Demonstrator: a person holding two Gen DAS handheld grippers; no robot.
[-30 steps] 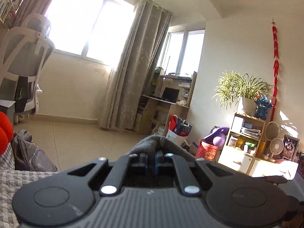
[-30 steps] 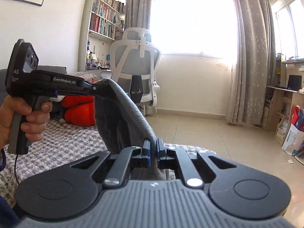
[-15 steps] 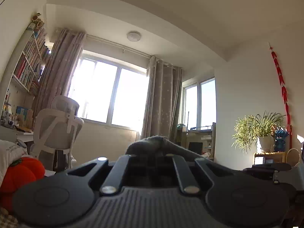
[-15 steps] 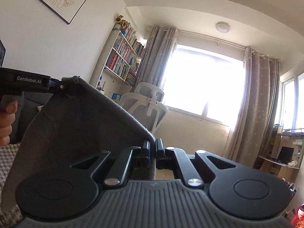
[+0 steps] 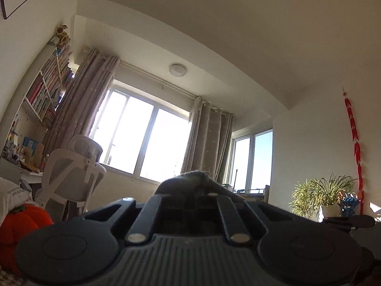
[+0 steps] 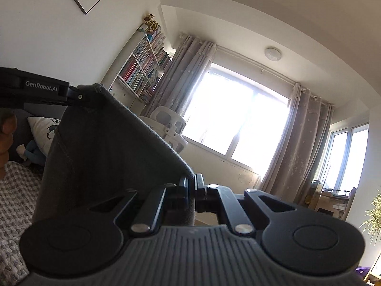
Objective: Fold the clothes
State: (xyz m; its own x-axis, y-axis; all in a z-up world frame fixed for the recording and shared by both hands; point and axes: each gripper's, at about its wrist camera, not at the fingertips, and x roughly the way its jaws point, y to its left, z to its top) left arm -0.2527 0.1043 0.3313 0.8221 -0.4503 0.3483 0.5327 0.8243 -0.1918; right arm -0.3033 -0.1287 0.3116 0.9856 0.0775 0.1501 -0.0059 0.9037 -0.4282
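- The right gripper (image 6: 191, 186) is pinching one corner of a dark grey garment (image 6: 107, 157), its fingers pressed together on the cloth.
- The left gripper (image 6: 87, 97) is clamping the other top corner of the garment, so its upper edge is running taut between the two and the rest is hanging down over the bed (image 6: 16, 190).
- In the left wrist view the cloth is bunching over the left fingertips and hiding them.
- The hanging cloth is blocking most of the right camera's lower left view, covering part of the white office chair (image 6: 172, 128).
- A hand (image 6: 6, 138) is showing at the left edge, below the left gripper.
- A pillow (image 6: 44, 133) is lying at the head of the bed behind the cloth.
- A bookshelf (image 6: 142, 69), grey curtains (image 6: 300, 147) and a bright window (image 6: 238, 119) are filling the far wall.
- An orange plush cushion (image 5: 21, 224) and a potted plant (image 5: 321, 195) are sitting at the edges of the left view.
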